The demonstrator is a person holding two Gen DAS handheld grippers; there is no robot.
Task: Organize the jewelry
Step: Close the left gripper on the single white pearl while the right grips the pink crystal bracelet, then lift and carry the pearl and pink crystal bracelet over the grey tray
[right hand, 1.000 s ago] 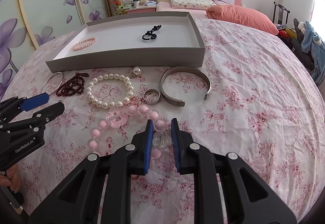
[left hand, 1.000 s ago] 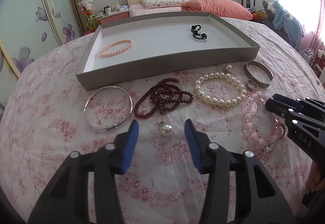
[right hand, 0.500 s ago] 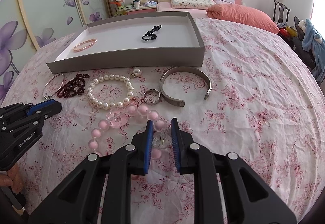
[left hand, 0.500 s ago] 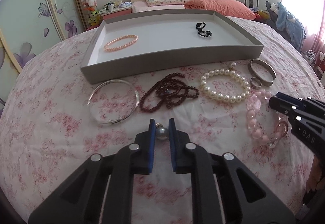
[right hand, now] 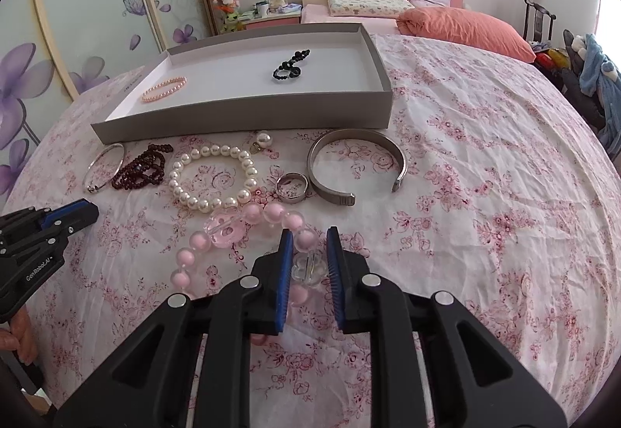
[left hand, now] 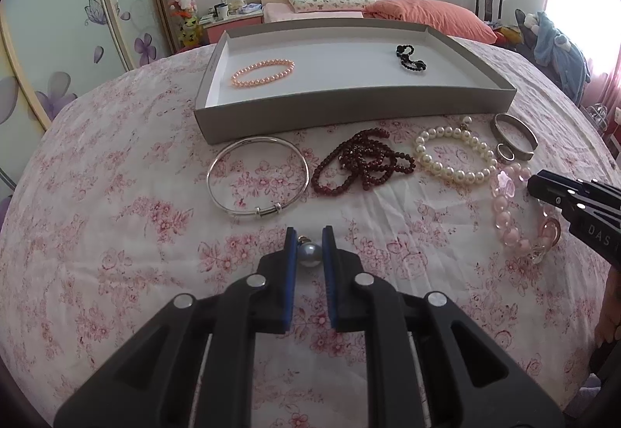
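Holding a little pearl pendant [left hand: 309,255] tight between its two blue pads, the left gripper [left hand: 309,247] sits low over the flowery bedspread [left hand: 116,234]. The right gripper [right hand: 308,257] has its pads close around a clear flower bead on the pink bead bracelet [right hand: 248,218], and the pads look like they pinch it (the rest of the bracelet lies flat on the cloth).

Behind both tools is a grey tray [left hand: 349,113]. Inside it, a peach pearl bracelet [left hand: 263,73] lies near the left end and a black bead bracelet [left hand: 410,57] lies near the right end, well apart.

Just in front of the tray, more things lie in a row on the cloth. From left to right, they are a thin silver bangle [left hand: 258,177], a dark red bead string [left hand: 363,162] in a heap, a white pearl bracelet [left hand: 454,154], a small silver ring [right hand: 292,188] and a wide silver cuff [right hand: 355,164]. The ring lies just beside the cuff.
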